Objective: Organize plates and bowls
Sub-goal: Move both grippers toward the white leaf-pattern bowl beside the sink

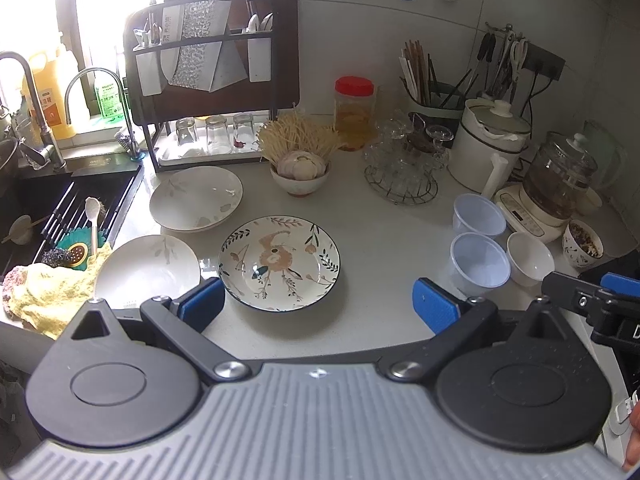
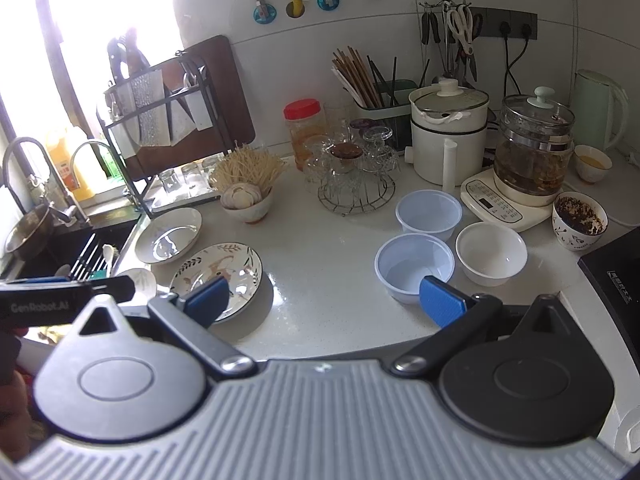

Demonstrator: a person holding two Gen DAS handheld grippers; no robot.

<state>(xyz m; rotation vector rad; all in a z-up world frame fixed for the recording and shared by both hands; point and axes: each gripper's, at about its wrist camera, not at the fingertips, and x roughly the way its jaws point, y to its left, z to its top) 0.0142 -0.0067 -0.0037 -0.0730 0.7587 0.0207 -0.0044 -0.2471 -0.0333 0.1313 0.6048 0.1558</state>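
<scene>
The white plate was mostly hidden behind the left tongs; bottle labels were illegible.

White countertop: three plates left; three bowls right; garlic bowl, glass rack, kettle base far.

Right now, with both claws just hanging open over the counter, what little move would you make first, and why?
Probably ease the left gripper forward to the floral plate. It lies nearest, right between the open fingers, and nothing is on it. Two pale plates wait to its left for stacking.
</scene>
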